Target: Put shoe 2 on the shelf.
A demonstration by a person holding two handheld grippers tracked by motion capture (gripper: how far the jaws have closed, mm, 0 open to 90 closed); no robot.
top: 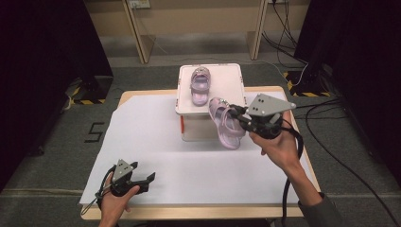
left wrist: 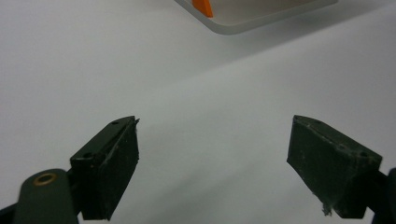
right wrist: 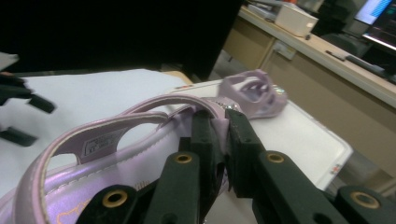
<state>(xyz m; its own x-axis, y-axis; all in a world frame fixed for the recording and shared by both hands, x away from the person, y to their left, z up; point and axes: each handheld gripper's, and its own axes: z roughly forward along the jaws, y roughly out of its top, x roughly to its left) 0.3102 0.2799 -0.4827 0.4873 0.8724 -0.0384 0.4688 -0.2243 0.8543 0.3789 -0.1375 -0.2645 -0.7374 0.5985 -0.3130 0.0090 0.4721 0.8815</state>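
Note:
A purple child's sandal (top: 200,84) lies on the lid of a white box (top: 231,80) at the table's far middle. A second purple sandal (top: 226,124) hangs in the air just right of the box's front, tilted toe-down. My right gripper (top: 239,115) is shut on its strap; in the right gripper view the jaws pinch the strap (right wrist: 219,116) of that sandal (right wrist: 93,154), with the other sandal (right wrist: 254,91) on the box (right wrist: 303,140) beyond. My left gripper (top: 142,176) rests near the table's front left, open and holding nothing, its fingers (left wrist: 109,163) spread over the white cover.
A white sheet (top: 156,142) covers the wooden table (top: 302,156). The box has an orange latch (top: 181,124) on its front left, with that latch (left wrist: 203,7) also in the left gripper view. Cables trail on the floor at the right.

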